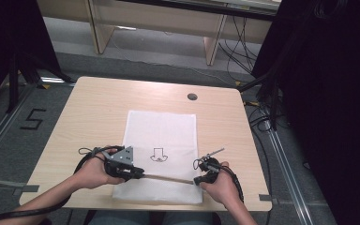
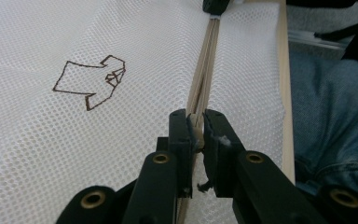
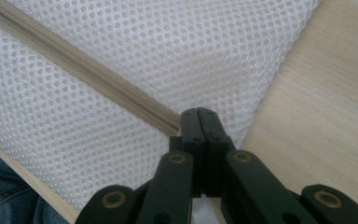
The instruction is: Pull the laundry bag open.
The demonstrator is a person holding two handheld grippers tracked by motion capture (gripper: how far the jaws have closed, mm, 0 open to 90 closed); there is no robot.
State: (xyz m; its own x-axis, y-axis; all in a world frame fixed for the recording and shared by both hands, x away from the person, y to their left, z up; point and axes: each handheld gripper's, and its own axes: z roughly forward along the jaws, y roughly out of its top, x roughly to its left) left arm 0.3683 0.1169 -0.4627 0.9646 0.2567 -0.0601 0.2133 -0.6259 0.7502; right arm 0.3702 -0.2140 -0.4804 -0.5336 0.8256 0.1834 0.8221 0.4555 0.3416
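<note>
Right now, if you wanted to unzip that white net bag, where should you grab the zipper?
Probably by its small pull tab, pinched from both flat sides as the left gripper does, coming along the beige zipper. The tab sticks up from the flat mesh bag, so jaws fit round it. The right gripper clamps the zipper's far end to hold it taut.

You stand at a light wooden worktop with a round cable hole near its far edge. Grey floor surrounds it, with a black "5" marked at your left. Black curtains hang on both sides, loose cables trail beyond, and pale wooden furniture lines the back.
</note>
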